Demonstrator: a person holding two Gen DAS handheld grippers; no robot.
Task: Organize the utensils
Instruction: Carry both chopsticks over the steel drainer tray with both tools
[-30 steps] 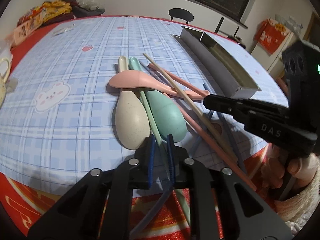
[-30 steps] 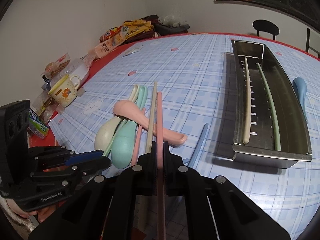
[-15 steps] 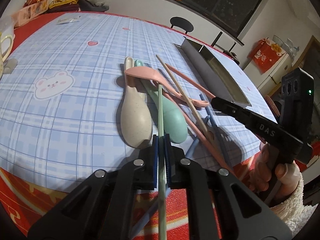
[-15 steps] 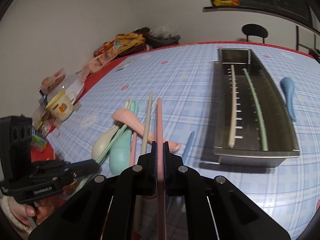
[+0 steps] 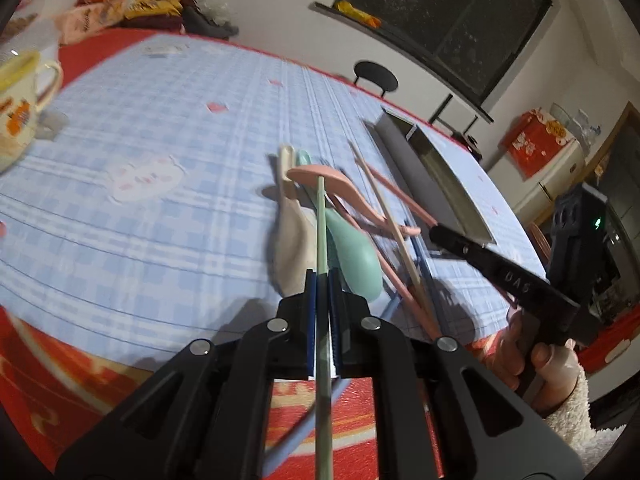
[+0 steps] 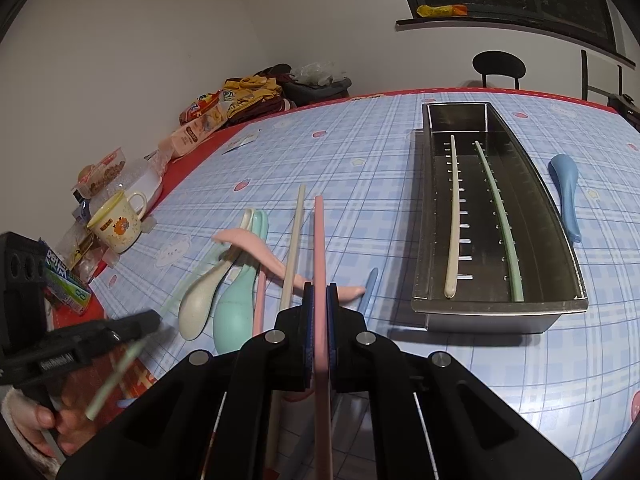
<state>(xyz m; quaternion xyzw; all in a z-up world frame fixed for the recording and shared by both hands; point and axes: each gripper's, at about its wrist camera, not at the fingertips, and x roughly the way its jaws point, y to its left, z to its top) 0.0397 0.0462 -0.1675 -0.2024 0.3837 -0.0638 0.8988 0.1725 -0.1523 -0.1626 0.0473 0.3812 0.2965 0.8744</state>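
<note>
Two grippers worked over a table (image 6: 360,160) spread with a blue checked cloth, and both were clamped tight, each on a single chopstick. A long metal tray (image 6: 560,280) stood on the cloth to the right of the loose pile, and in it a cream chopstick (image 6: 453,216) and a green chopstick (image 6: 498,216) lay side by side, lengthwise and apart. Just beyond the tray's far wall a blue spoon (image 6: 564,192) rested on the cloth. In the pile near the table's front edge, a cream spoon (image 6: 200,304) and a mint spoon (image 6: 236,312) lay bowl-down beside each other, with a pink spoon (image 6: 260,252) lying across their handles; a beige chopstick (image 6: 294,240) leaned over it, and the tip of a blue one (image 6: 370,284) showed alongside. The right gripper (image 6: 320,292) had its jaws pressed against a pink chopstick (image 6: 319,240), which ran forward between them and stood clear of the pile. The left gripper (image 5: 322,280) pinched a pale green chopstick (image 5: 321,220) in the same way, its far tip reaching to the pink spoon, though whether it touched could not be told. A hand (image 5: 548,364) in a fleecy cuff held the right gripper's handle.
</note>
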